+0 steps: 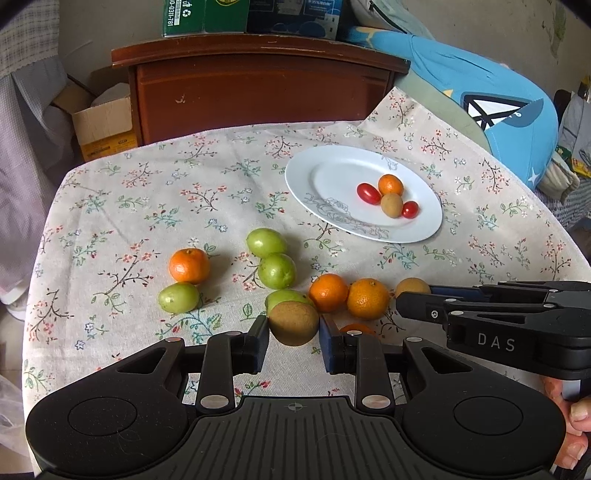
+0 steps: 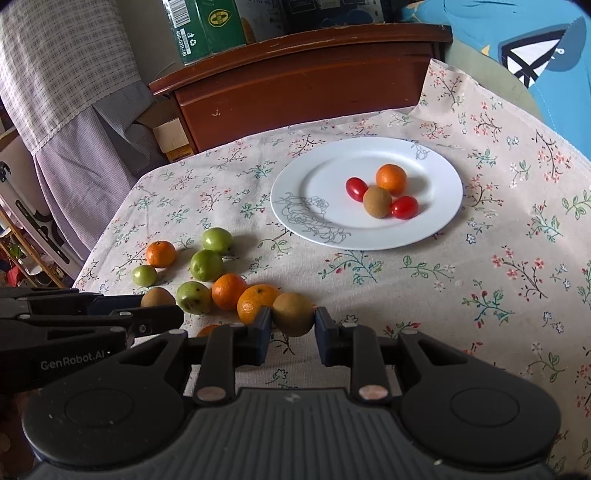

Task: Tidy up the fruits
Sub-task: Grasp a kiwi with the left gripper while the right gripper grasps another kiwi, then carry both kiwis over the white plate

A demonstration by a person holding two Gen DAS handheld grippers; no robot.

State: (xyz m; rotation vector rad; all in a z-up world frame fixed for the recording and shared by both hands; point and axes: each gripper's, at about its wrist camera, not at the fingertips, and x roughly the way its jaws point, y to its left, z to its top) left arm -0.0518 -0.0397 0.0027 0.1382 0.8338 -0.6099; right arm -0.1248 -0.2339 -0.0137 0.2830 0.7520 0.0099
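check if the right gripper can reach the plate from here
Probably yes: the right gripper, closed on a kiwi, has only bare tablecloth between it and the plate.

"DAS" is printed on the right gripper [image 1: 413, 301], "GenRobot.AI" on the left gripper [image 2: 162, 314]; beyond both, the green box [image 2: 207, 29] shows "400-0311-781".

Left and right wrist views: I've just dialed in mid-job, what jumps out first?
Each gripper has a brown kiwi between its fingers: the left gripper brackets one kiwi, and the right gripper brackets another kiwi, both near the table's front edge. Behind them stands the white plate holding two cherry tomatoes, a mandarin and a kiwi. Loose green fruits and mandarins are scattered to its left.
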